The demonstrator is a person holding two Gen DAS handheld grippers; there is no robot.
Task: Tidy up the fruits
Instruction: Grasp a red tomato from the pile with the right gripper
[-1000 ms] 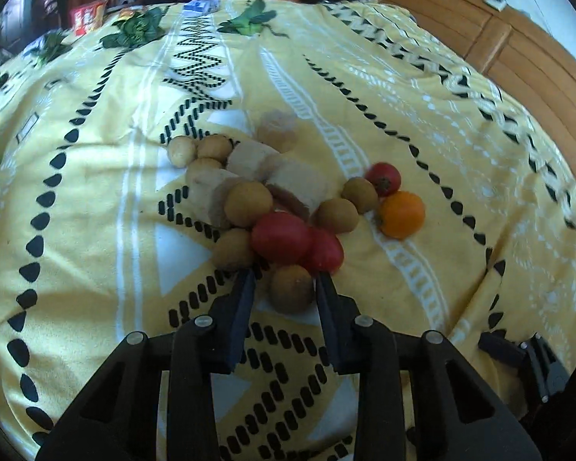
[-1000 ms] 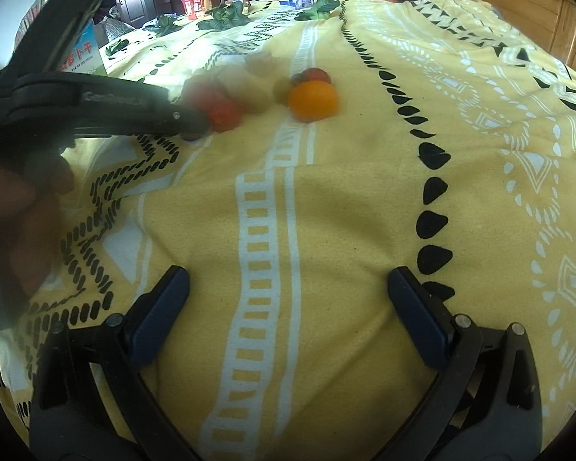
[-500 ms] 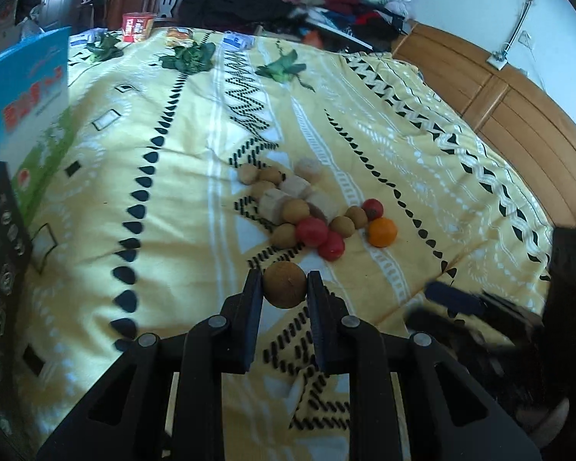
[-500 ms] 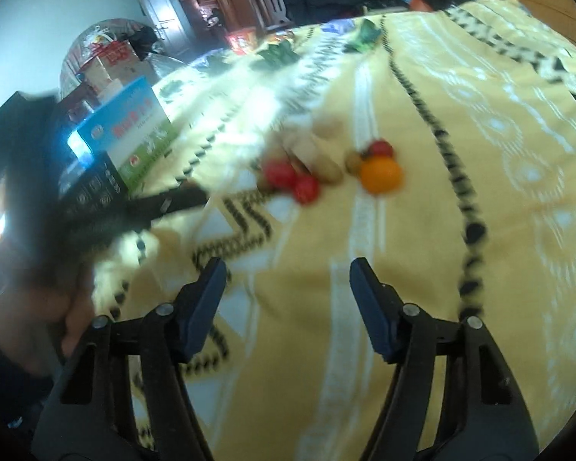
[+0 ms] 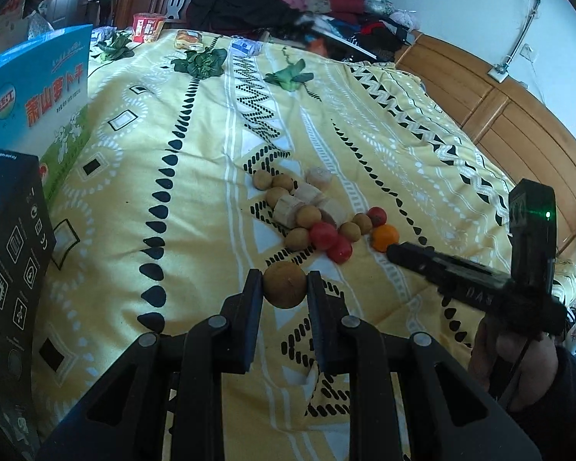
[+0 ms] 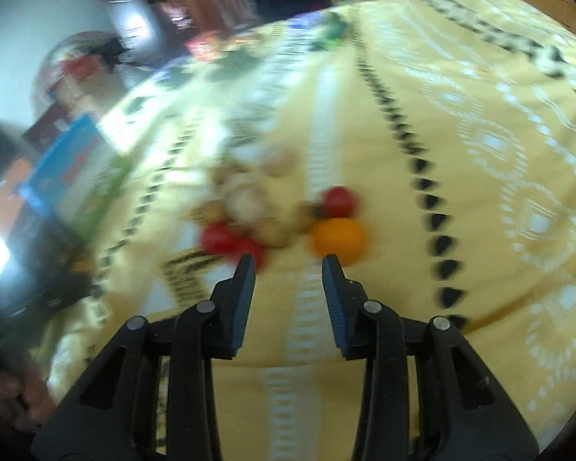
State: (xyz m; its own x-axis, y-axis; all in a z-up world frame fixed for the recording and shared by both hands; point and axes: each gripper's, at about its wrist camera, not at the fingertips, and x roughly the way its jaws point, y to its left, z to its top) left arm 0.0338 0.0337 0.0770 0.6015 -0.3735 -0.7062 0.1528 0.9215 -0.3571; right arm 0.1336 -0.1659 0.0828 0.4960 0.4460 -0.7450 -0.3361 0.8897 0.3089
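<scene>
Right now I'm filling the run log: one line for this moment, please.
left gripper: shut on round brown fruit | right gripper: closing, nothing between | fruit pile: on yellow patterned bedspread

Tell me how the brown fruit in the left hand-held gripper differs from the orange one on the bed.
The brown fruit is dull and rough-skinned; the orange fruit is bright and smooth. The brown fruit is pinched between the fingers of the left hand-held gripper, off the bedspread; the orange fruit lies on it at the edge of the fruit pile, with nothing gripping it. Both are round.
</scene>
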